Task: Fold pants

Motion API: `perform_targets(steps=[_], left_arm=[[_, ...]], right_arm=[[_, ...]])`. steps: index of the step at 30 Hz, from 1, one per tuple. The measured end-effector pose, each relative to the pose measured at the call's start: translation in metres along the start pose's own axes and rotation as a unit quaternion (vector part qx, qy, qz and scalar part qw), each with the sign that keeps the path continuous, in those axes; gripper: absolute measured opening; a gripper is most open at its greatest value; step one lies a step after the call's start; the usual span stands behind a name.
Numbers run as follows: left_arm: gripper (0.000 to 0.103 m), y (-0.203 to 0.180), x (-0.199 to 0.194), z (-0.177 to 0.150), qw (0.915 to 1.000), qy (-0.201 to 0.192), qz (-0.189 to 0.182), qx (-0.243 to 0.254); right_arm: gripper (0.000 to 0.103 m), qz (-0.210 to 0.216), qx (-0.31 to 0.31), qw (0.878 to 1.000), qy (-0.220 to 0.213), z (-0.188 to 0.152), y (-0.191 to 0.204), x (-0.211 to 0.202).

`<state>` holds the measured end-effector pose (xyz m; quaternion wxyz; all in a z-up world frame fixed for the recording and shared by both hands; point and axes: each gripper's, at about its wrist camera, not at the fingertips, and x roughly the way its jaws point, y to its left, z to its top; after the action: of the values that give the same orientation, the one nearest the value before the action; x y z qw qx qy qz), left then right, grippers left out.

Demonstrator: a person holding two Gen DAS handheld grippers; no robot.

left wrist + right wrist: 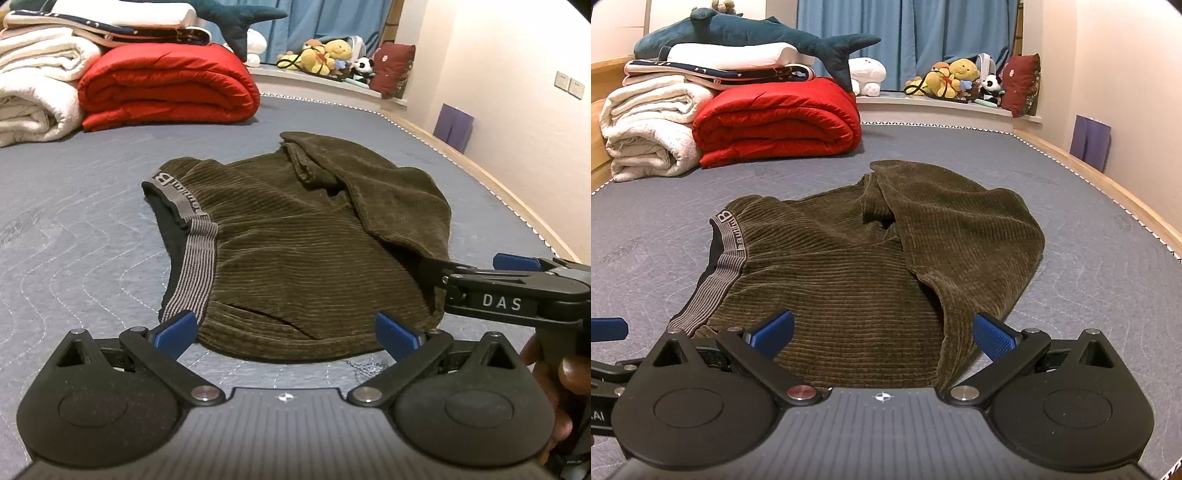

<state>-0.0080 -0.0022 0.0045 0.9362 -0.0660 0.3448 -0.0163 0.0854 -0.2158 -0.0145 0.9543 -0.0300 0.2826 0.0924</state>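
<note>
the pants [295, 236] lie on the grey quilted bed [92, 221] straight ahead of both our grippers, already doubled over, with the striped waistband [192, 258] off to the left and a leg flap [388, 199] folded back across the right half. their long axis runs left to right across our view, so the near edge faces us broadside. our left gripper [286, 332] sits just short of that near edge, jaws spread wide and holding nothing, its pads either side of the hem by the waistband end. our right gripper [882, 332] is the nearer one: its jaws are also spread and empty, but the cloth already reaches in between them, by the folded right end. in the left view it looks to be over that right corner. we judge the next fold goes from one end toward the other. the red quilt [775, 122] and white blankets [650, 125] sit well apart at the far left, and nothing stands in the way.
</note>
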Motion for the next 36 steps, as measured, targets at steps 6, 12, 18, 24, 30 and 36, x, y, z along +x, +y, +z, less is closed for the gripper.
perform_targets(steps=[6, 12, 18, 24, 30, 36], left_arm=[[0.103, -0.0009, -0.0004, 0.0002, 1.0, -0.002, 0.002, 0.004], [0.103, 0.0005, 0.0011, -0.0007, 1.0, 0.001, 0.002, 0.008], [0.103, 0.0008, 0.0002, -0.0011, 0.9999, -0.003, 0.0, 0.013], [0.103, 0.0002, 0.0001, -0.0017, 0.9999, -0.005, 0.0, 0.017], [0.103, 0.0, -0.0002, -0.0017, 0.9998, -0.005, -0.001, 0.017], [0.103, 0.0001, 0.0, -0.0015, 0.9998, -0.005, 0.0, 0.017]], right_arm=[[0.102, 0.0, 0.001, 1.0, 0.0, 0.0001, 0.0001, -0.0004], [0.102, -0.004, 0.003, 1.0, -0.001, 0.0015, -0.0013, -0.0009], [0.102, -0.005, 0.003, 1.0, -0.001, 0.0016, -0.0016, -0.0007], [0.102, -0.005, 0.003, 1.0, -0.001, 0.0013, -0.0015, -0.0006], [0.102, -0.006, 0.003, 1.0, 0.0, 0.0012, -0.0018, -0.0001], [0.102, -0.006, 0.003, 1.0, 0.001, 0.0007, -0.0018, 0.0001]])
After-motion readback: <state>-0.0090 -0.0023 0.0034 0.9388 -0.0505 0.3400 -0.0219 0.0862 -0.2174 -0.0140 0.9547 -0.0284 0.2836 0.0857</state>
